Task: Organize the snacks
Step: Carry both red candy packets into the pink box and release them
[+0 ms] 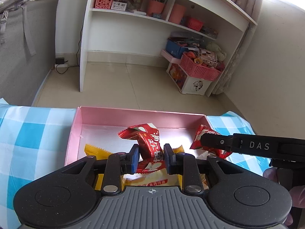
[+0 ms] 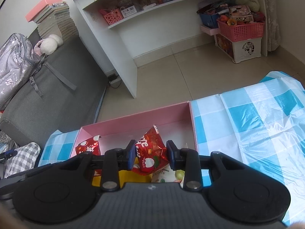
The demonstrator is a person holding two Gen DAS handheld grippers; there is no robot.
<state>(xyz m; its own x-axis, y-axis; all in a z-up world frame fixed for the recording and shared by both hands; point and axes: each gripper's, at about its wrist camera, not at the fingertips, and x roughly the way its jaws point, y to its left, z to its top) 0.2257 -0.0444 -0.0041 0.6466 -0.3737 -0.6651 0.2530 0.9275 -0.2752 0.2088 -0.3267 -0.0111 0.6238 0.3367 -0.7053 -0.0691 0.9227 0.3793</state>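
A pink open box [image 1: 133,117] sits on a blue-checked tablecloth; it also shows in the right wrist view [image 2: 137,122]. My left gripper [image 1: 151,157] is shut on a red snack packet [image 1: 150,143] and holds it over the box. My right gripper [image 2: 150,155] is shut on another red snack packet [image 2: 152,148] over the box's right part; that packet shows in the left wrist view [image 1: 205,135] with the right gripper's finger across it. Yellow packets [image 1: 95,149] lie in the box bottom. The left-held packet shows in the right wrist view [image 2: 88,147].
The blue-checked cloth [image 2: 247,124] covers the table on both sides of the box. Beyond the table edge is tiled floor, a white shelf desk [image 1: 133,19], a pink basket on a storage box [image 1: 200,68] and a grey sofa [image 2: 47,80].
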